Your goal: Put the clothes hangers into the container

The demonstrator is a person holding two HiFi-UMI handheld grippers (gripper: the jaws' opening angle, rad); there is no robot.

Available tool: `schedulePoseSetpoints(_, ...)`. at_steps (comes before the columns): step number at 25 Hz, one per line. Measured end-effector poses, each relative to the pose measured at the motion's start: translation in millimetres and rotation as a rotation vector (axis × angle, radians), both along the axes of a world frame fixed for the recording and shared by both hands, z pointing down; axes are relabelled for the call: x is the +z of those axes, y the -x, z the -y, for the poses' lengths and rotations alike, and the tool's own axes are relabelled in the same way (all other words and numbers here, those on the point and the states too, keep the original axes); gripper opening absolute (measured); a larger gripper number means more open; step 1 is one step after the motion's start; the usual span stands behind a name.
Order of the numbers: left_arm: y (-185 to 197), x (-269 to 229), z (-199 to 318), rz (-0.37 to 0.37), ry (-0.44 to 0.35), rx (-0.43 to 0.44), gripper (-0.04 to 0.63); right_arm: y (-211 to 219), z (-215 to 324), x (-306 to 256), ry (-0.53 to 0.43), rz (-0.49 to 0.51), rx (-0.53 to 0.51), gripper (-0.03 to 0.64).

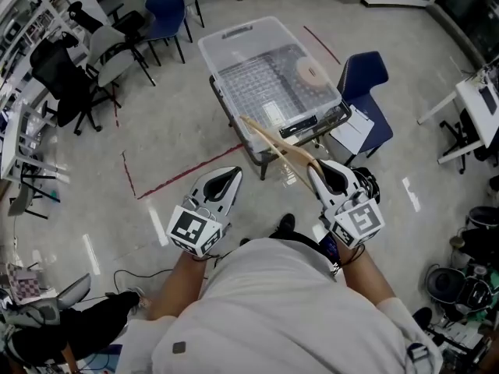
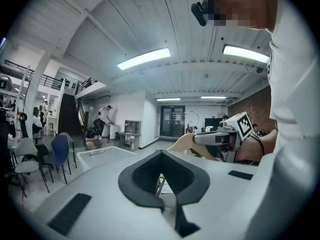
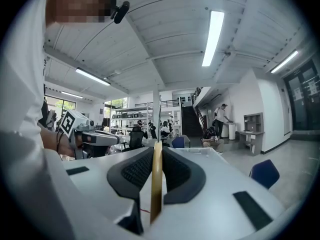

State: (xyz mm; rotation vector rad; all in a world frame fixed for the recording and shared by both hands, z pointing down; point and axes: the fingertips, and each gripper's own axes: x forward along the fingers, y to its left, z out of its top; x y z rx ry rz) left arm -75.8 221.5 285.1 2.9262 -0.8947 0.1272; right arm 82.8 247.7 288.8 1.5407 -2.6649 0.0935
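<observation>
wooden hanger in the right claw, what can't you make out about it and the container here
Head view: the hanger runs behind the right claw, so its near end and any hook are hidden.
Right gripper view: the hanger shows edge on only, so its shape is lost.
Head view: the round pale thing seen through the container is too small to name.
Left gripper view: the left claw hides the container's inside.

container [image 1: 234,32] contents indistinct, hanger [image 1: 277,140] partly hidden

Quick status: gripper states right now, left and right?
Left gripper: closed, empty.
Right gripper: closed on a wooden clothes hanger.
</observation>
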Motion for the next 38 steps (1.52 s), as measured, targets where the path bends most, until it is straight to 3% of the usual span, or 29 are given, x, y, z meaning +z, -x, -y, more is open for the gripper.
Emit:
schedulePoseSetpoints(7, -58, 0, 32, -0.005, -0.005, -0.008, 0.015, -60, 31, 0, -0.012, -0.012, 0.002, 0.064)
schedulePoseSetpoints(17, -102, 7, 59, 0.002, 0.007, -0.028, 0.015, -106, 61, 2, -0.008, 0.009, -0.011, 0.064)
schedulePoseSetpoints(30, -76, 7, 139, -0.008, 0.003, -0.012, 0.015, -79, 132, 4, 0.004, -0.04, -0.004, 0.064)
schedulePoseSetpoints(38, -29, 11, 210, -0.029, 0.001, 0.021, 0.015, -31, 203, 4, 0.002, -0.061, 0.029, 0.064)
